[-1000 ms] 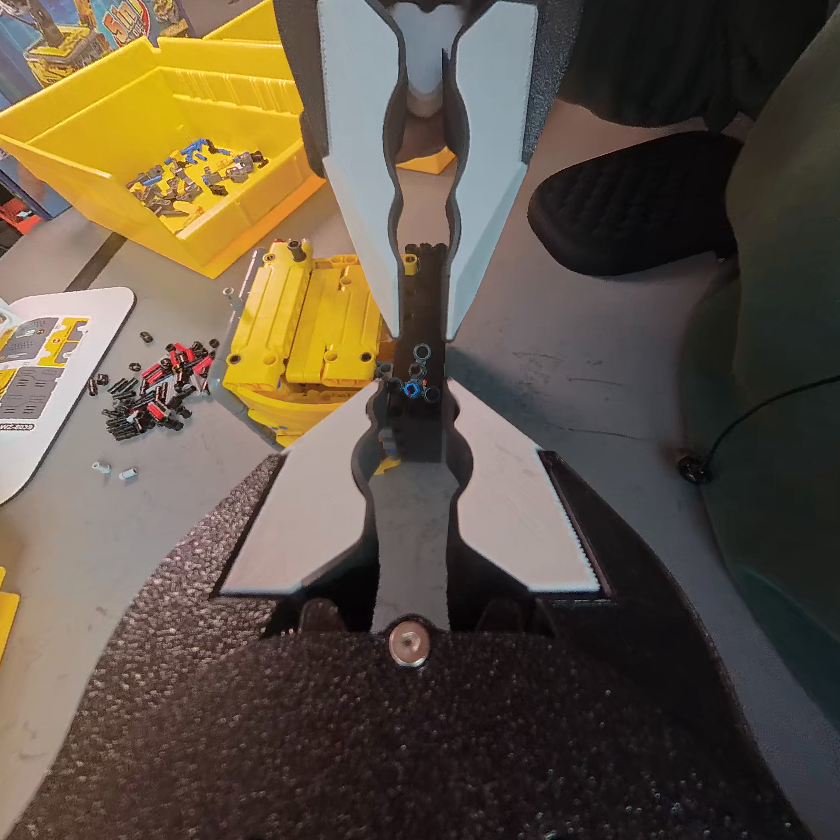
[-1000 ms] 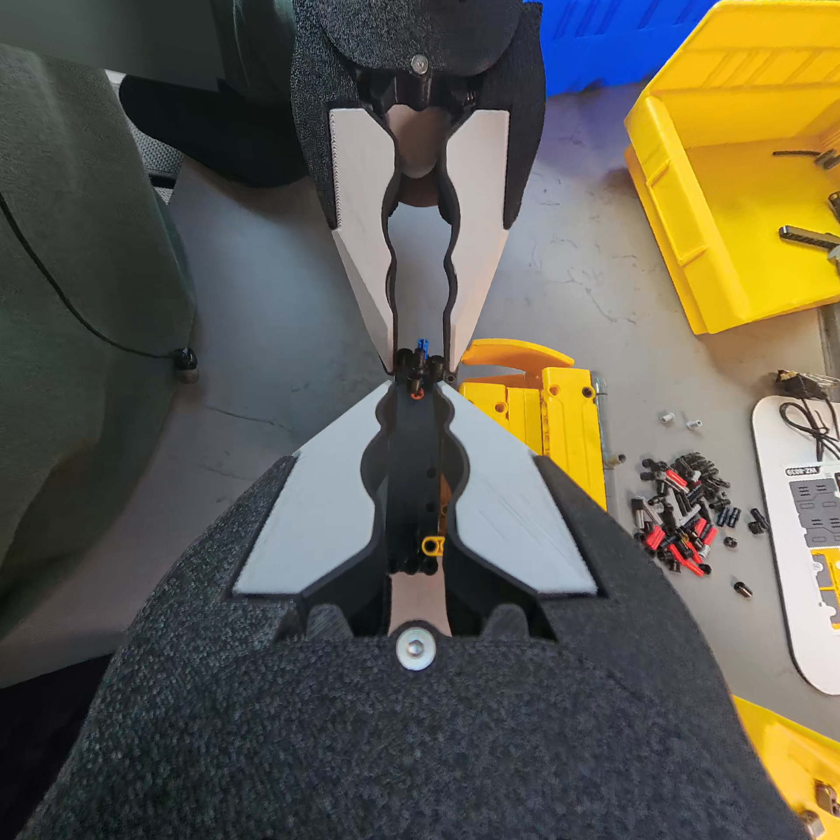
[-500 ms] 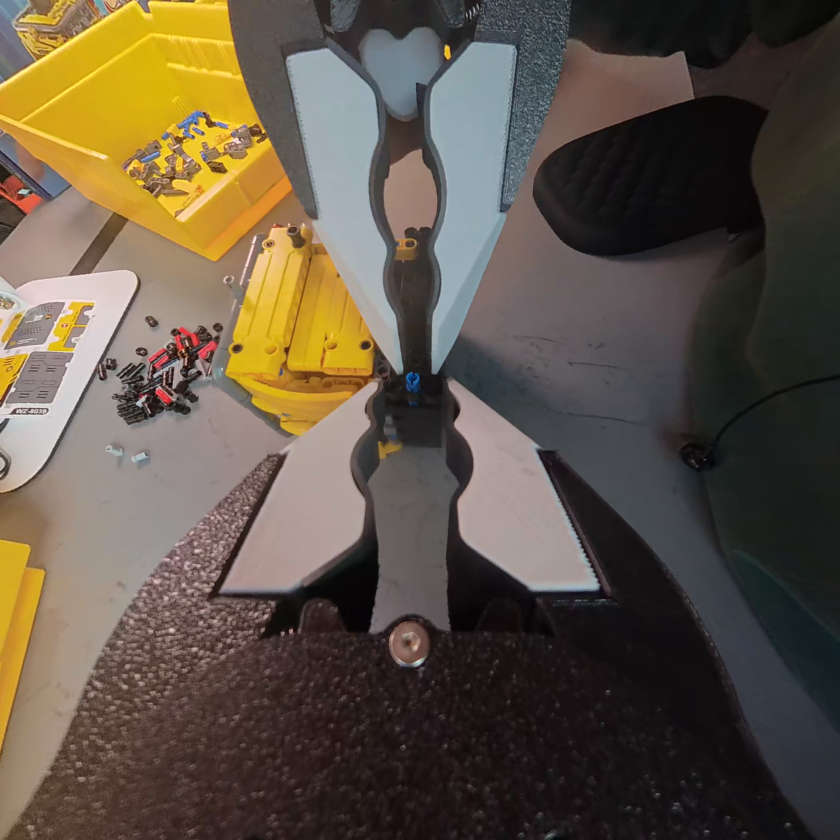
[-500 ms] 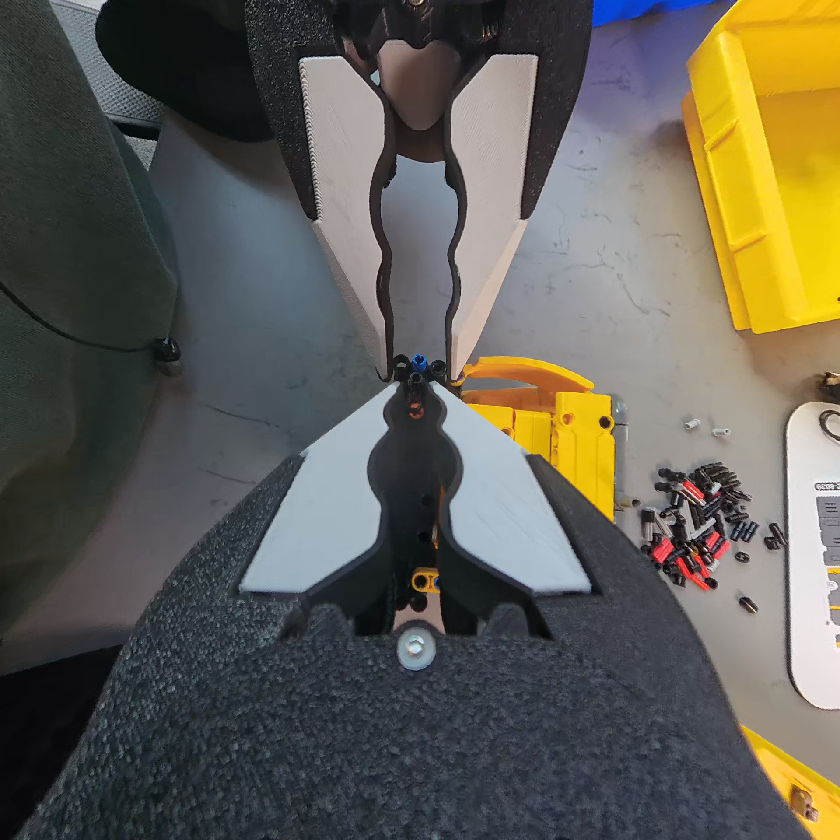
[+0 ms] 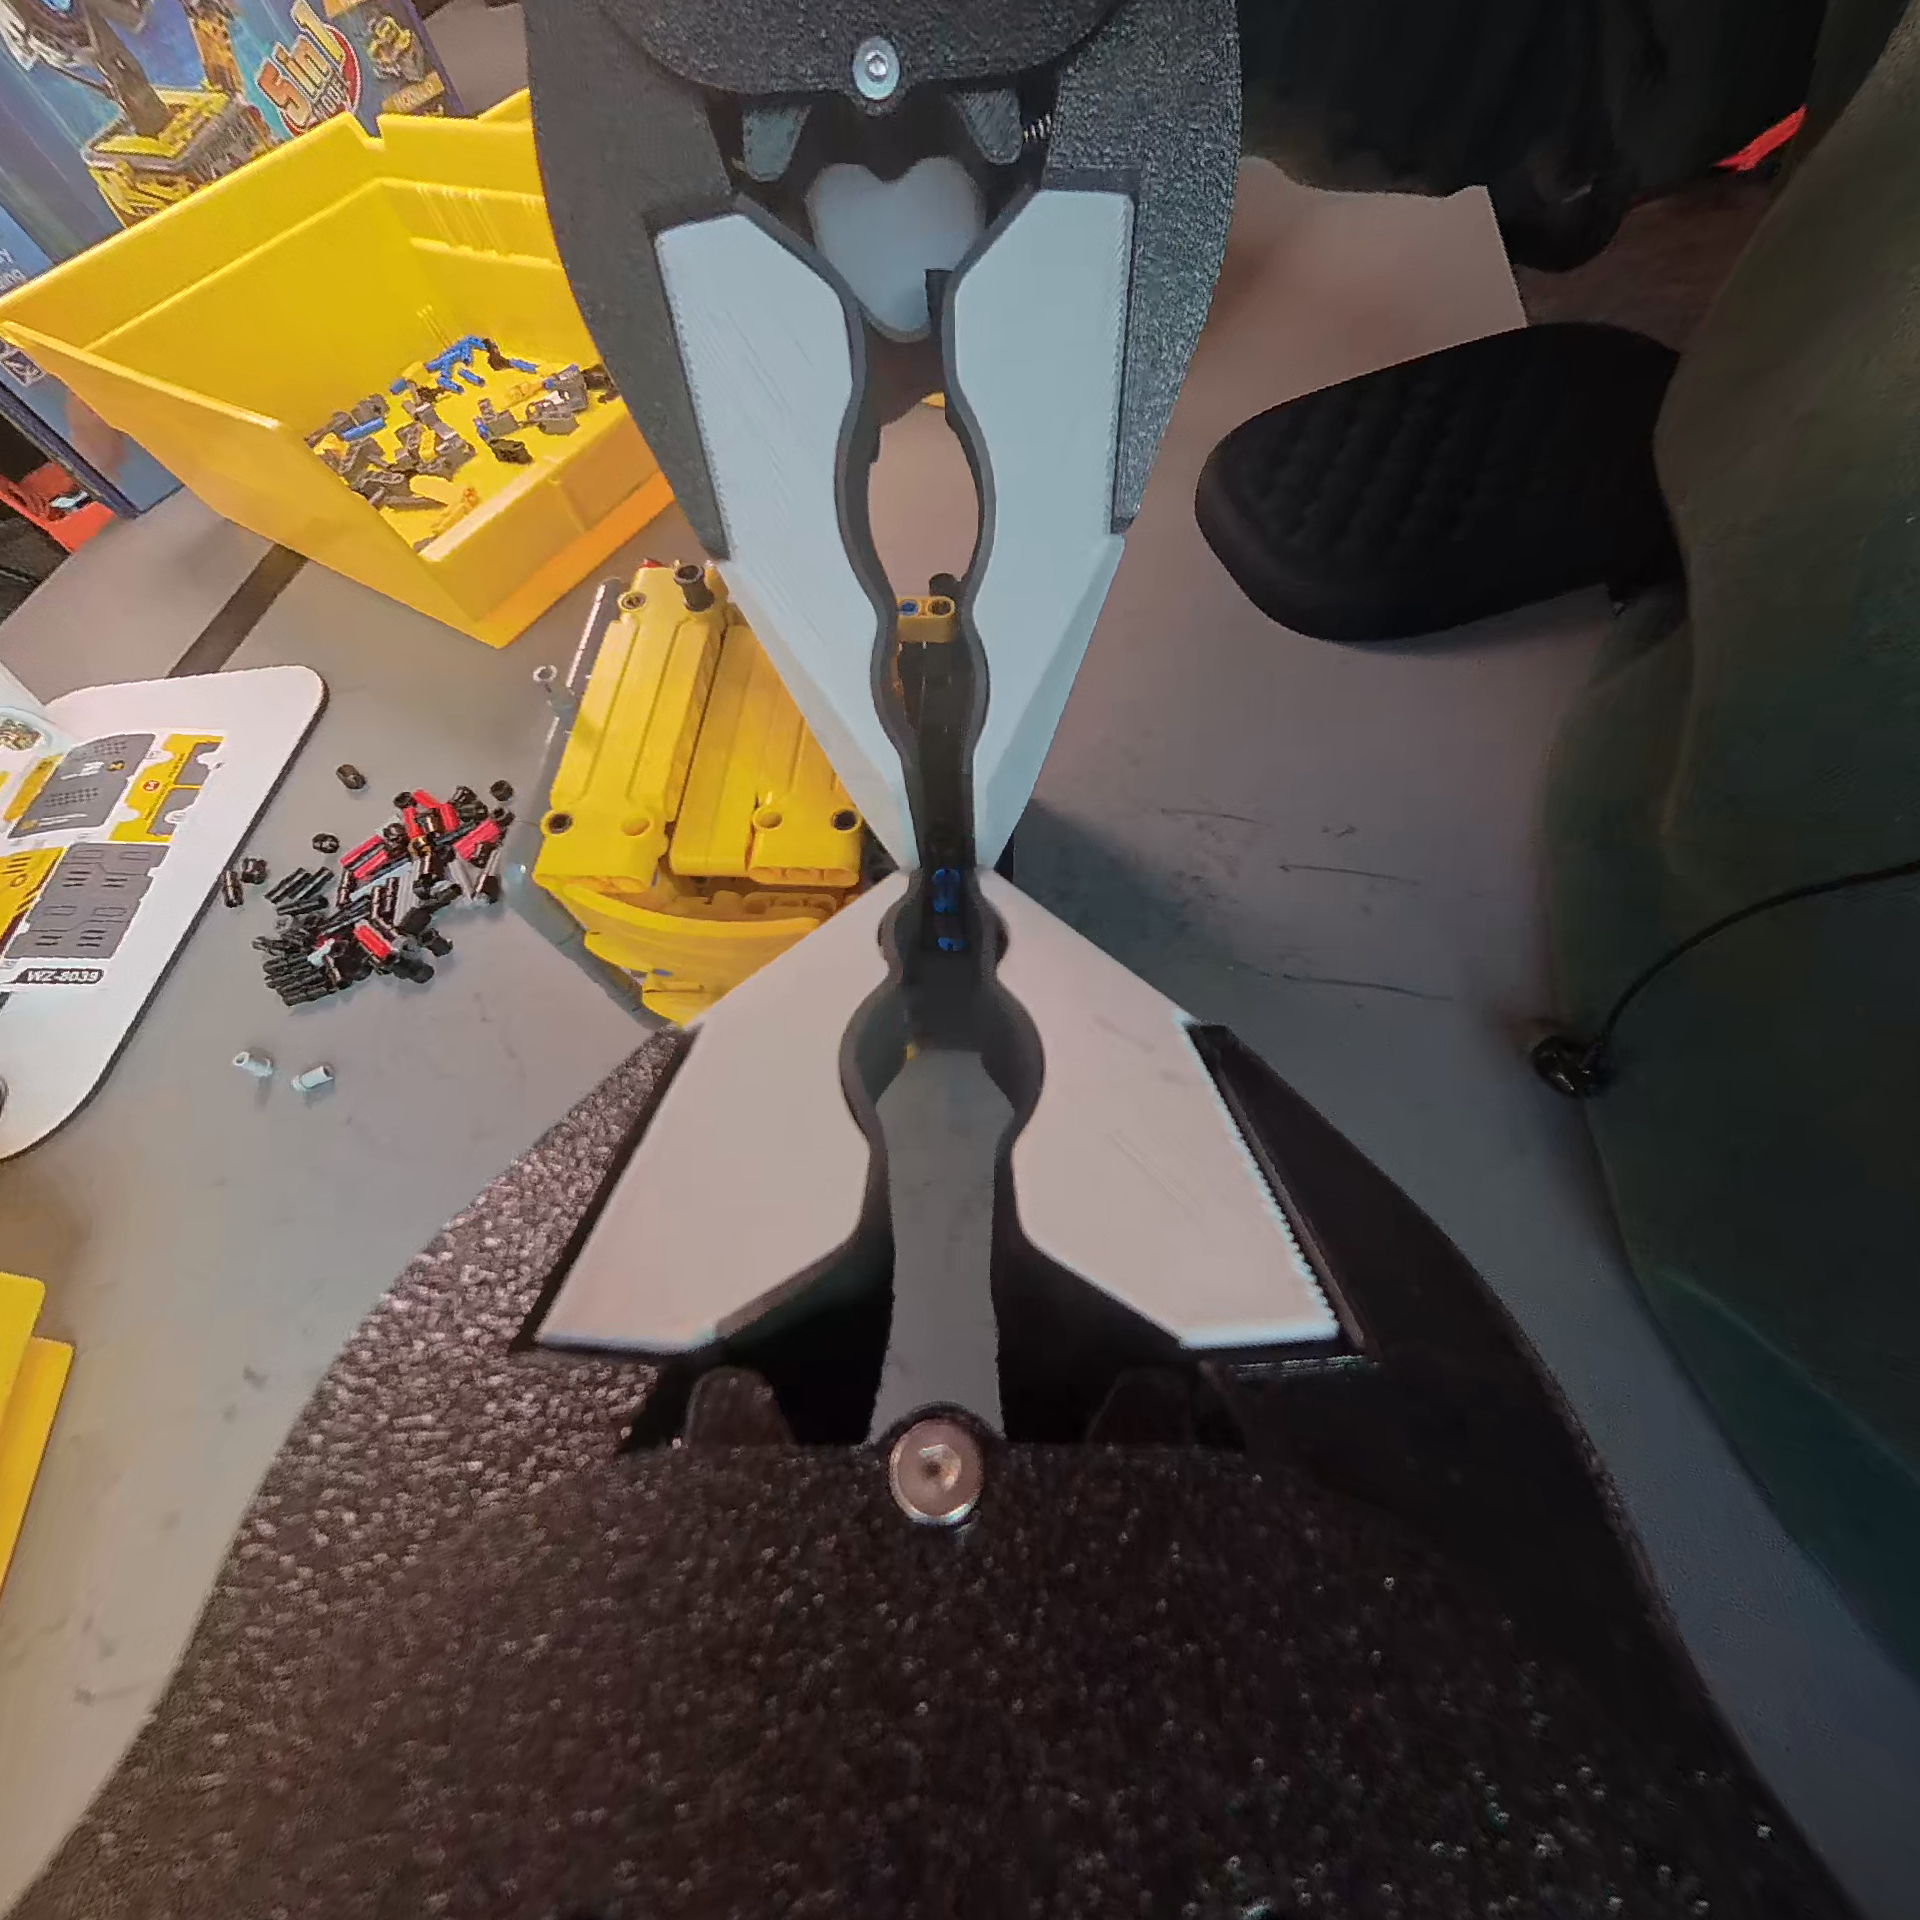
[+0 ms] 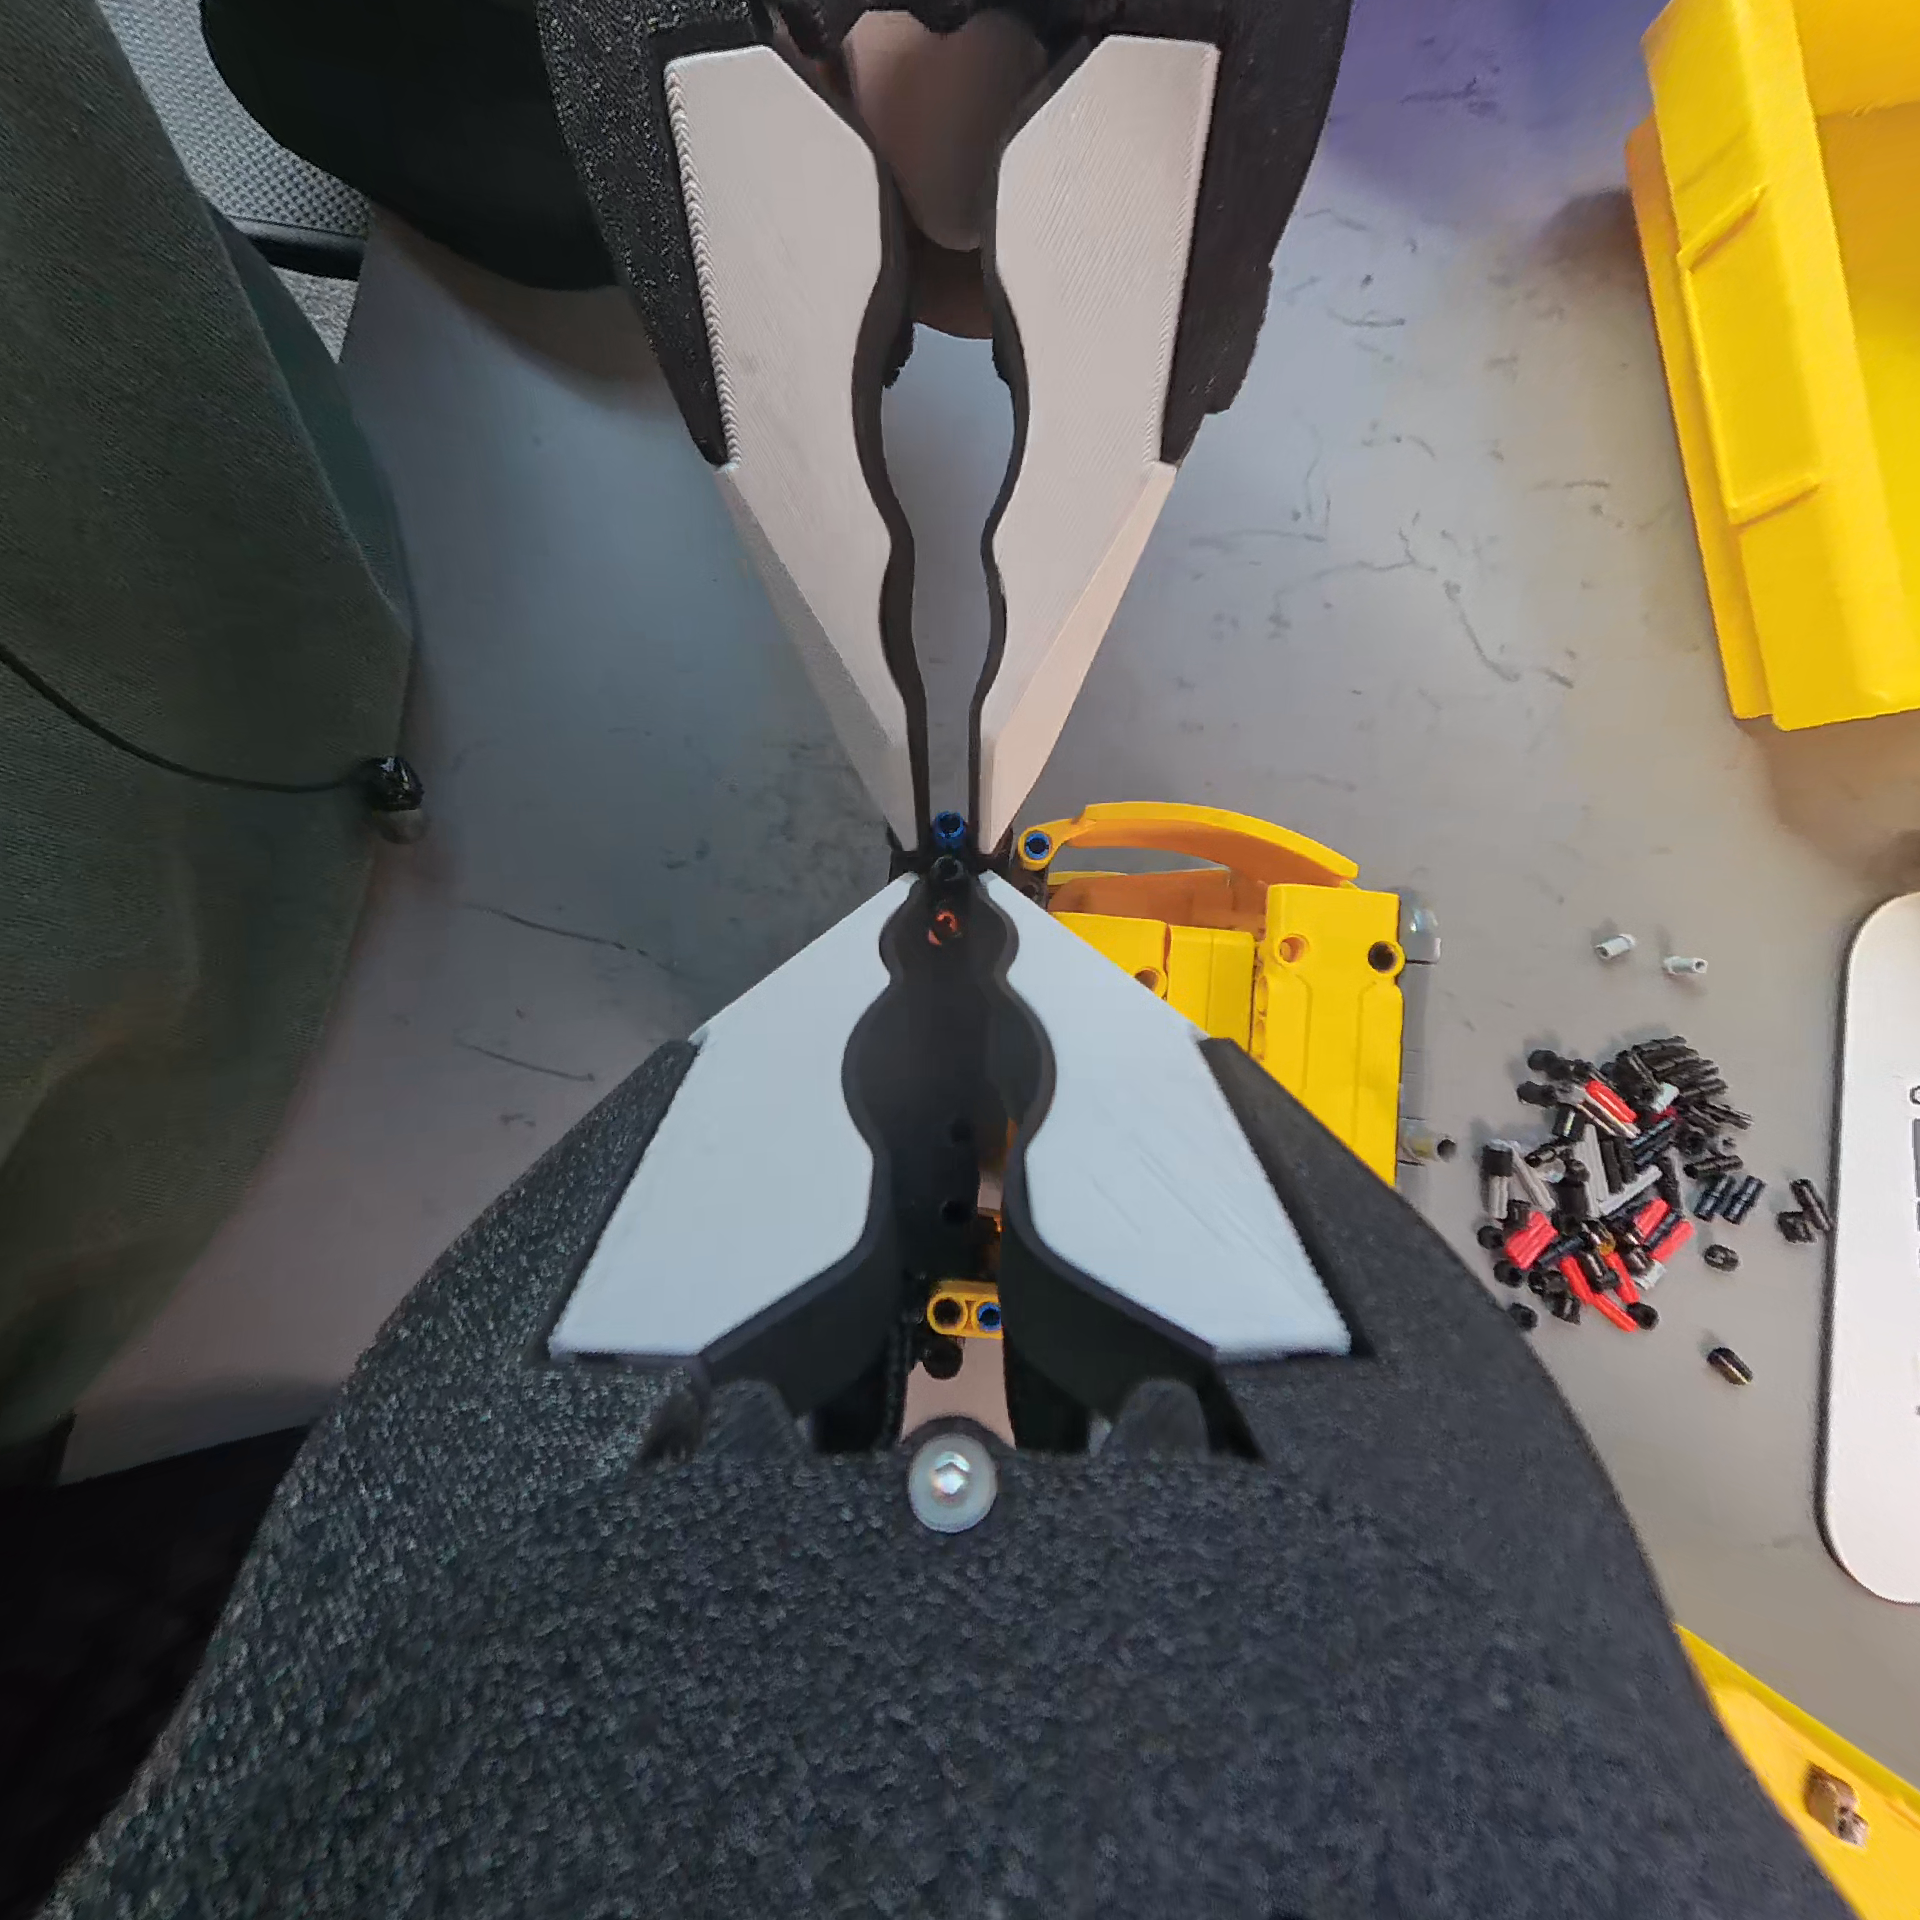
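Yellow plastic dominates the grey table [image 5: 1299,790]: a brick model [image 5: 707,790] lies at 10 o'clock of the meeting grippers, with a loose heap of black and red pins [image 5: 374,894] beyond it at 9 o'clock. A bin [image 5: 312,343] holding small dark and blue parts stands at 10 o'clock, a printed sheet [image 5: 125,831] at 9 o'clock, a black chair seat [image 5: 1434,478] at 2 o'clock.

Tip to tip, the left gripper [image 5: 943,914] and right gripper [image 6: 948,914] each clamp one black beam [image 6: 940,1122], which runs between the right fingers and ends in a blue pin [image 6: 948,826] at the joint. Both pairs of fingers hide most of the beam and part of the model.

Only the right wrist view shows the beam's length, its red-ringed hole [image 6: 943,925] and the model's curved orange arch [image 6: 1195,831]. Only the left wrist view shows the bin's contents and a picture box [image 5: 156,104] at 11 o'clock.
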Demonstrator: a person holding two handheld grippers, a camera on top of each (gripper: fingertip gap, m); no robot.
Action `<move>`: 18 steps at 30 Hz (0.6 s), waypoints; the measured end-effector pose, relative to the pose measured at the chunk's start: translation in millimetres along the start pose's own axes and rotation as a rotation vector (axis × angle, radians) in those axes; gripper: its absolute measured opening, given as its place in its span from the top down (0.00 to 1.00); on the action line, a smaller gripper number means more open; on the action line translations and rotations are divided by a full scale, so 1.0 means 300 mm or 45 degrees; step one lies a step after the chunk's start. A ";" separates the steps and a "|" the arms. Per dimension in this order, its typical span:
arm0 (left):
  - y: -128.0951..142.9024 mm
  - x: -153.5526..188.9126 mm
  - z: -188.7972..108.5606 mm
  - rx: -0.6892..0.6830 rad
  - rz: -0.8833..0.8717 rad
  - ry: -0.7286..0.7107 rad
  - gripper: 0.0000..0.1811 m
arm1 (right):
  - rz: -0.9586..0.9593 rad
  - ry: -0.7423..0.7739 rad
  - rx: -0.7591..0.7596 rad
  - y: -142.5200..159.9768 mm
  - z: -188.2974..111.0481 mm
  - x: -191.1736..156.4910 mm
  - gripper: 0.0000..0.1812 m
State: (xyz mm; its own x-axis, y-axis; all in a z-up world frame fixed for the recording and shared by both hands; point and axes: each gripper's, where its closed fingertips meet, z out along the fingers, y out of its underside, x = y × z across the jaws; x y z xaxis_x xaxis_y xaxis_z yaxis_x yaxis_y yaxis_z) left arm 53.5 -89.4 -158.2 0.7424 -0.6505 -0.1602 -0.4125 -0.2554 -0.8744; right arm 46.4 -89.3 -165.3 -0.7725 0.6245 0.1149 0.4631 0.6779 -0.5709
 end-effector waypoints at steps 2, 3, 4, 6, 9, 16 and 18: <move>0.002 0.004 -0.001 -0.003 -0.003 0.013 0.97 | 0.031 -0.009 0.004 -0.001 0.004 -0.007 0.97; 0.004 0.006 -0.002 -0.006 -0.001 0.016 0.97 | 0.056 -0.010 0.007 0.000 0.006 -0.009 0.97; 0.004 0.008 -0.003 -0.007 0.006 0.018 0.95 | 0.080 -0.005 0.011 -0.002 0.006 -0.006 0.97; 0.003 0.009 -0.010 -0.009 0.012 0.025 0.89 | 0.102 0.015 0.010 0.002 0.005 0.000 0.97; 0.003 -0.009 -0.026 -0.006 0.003 0.001 0.89 | 0.132 0.024 0.003 0.007 0.004 0.003 0.97; 0.007 -0.013 -0.009 -0.011 -0.014 -0.019 0.94 | 0.139 0.039 -0.018 0.009 0.010 0.001 0.97; 0.008 -0.011 -0.009 -0.010 -0.016 -0.016 0.94 | 0.141 0.037 -0.020 0.008 0.011 -0.002 0.97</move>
State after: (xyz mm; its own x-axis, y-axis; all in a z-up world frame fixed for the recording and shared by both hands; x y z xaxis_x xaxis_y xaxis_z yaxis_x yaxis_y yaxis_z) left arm 48.5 -89.7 -158.6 0.7541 -0.6381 -0.1553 -0.4074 -0.2691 -0.8727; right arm 46.6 -89.3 -169.5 -0.7034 0.7068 0.0759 0.5519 0.6103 -0.5683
